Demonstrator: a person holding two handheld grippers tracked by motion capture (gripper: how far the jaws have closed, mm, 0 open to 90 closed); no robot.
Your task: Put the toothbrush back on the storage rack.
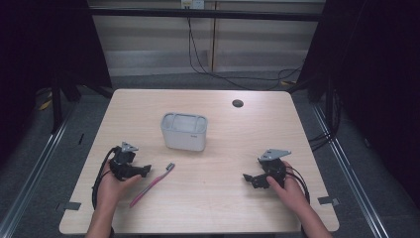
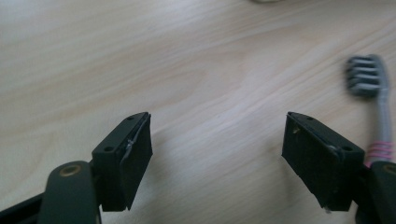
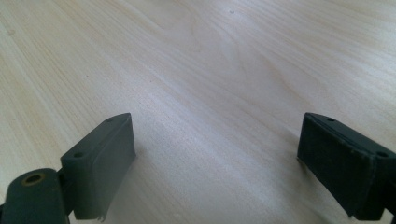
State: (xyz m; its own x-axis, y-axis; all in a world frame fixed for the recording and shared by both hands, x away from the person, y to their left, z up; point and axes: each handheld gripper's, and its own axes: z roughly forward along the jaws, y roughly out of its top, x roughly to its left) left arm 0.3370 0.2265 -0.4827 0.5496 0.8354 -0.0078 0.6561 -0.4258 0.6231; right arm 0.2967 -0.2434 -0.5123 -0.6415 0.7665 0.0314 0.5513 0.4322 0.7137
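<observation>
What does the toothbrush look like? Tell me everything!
The toothbrush has a pink handle, pink ribbing at a grey neck and a grey bristled head. It looks like plastic. It lies flat on the wooden table, slanted, head toward the far side. It sits just beside the left gripper, whose open jaws do not hold it.

The toothbrush [image 2: 380,100] handle is hidden behind the left gripper [image 2: 217,163], its bristles blurred; the bin's [image 1: 183,131] inside can't be made out.
</observation>
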